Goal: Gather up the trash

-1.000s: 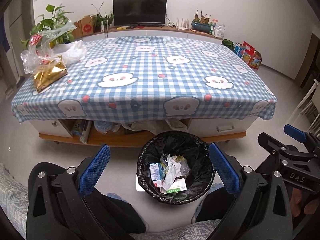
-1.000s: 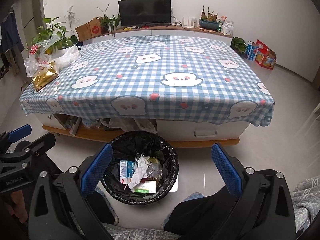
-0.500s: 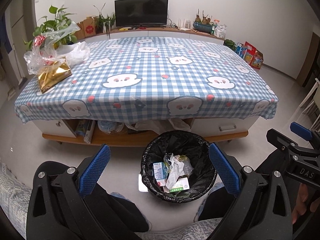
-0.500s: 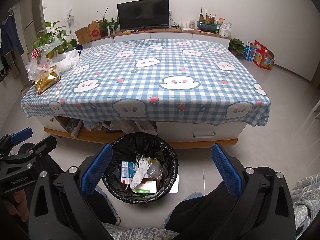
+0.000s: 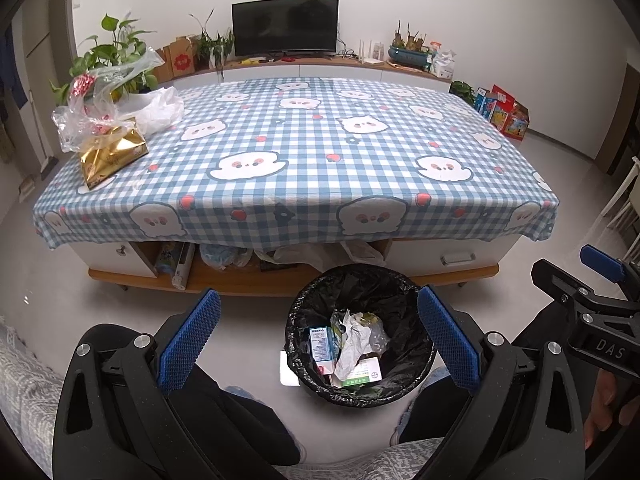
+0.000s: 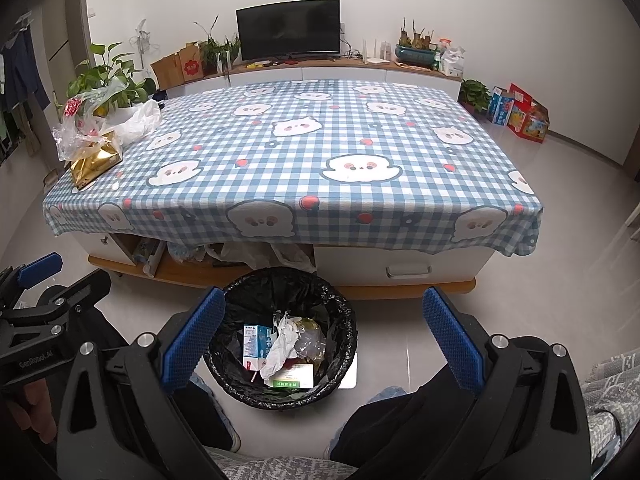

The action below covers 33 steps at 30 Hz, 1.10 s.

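A round bin with a black liner (image 5: 360,334), holding cartons and crumpled white paper (image 5: 352,346), sat on the floor just ahead of both claws. The left claw (image 5: 318,340) and right claw (image 6: 320,338) gaped wide, empty. Beyond stood the blue checked counter (image 5: 304,152).

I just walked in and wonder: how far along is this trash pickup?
Mostly done, it seems. The black bin already holds boxes and crumpled paper. Nothing is in hand: the left hand-held gripper and right hand-held gripper are both open and empty. On the table, a gold packet and plastic bags remain at the far-left corner, if those count as trash.
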Each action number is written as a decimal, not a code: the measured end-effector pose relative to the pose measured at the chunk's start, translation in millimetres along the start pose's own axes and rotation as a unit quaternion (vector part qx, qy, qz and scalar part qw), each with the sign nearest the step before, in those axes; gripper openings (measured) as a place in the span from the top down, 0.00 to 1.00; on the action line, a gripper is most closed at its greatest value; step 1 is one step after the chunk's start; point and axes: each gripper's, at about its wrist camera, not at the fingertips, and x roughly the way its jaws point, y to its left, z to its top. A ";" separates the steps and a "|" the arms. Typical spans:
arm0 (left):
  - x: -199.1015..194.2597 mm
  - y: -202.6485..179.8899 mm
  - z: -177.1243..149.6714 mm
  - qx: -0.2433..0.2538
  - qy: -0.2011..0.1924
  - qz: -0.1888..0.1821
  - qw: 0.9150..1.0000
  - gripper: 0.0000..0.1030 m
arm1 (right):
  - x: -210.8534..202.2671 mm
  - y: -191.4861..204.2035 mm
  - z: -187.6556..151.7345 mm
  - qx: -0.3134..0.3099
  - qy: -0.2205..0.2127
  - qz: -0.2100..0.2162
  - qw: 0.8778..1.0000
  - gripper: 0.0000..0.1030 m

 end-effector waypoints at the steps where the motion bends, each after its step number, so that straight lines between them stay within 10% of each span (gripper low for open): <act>1: -0.2 -0.4 0.1 0.000 0.000 0.000 1.000 0.06 | 0.0 -0.4 -0.2 0.000 0.000 0.000 1.000 0.08; 33: 0.4 1.1 1.6 -0.009 0.010 -0.007 1.000 0.06 | -0.3 -0.2 -0.2 0.000 0.000 0.000 1.000 0.08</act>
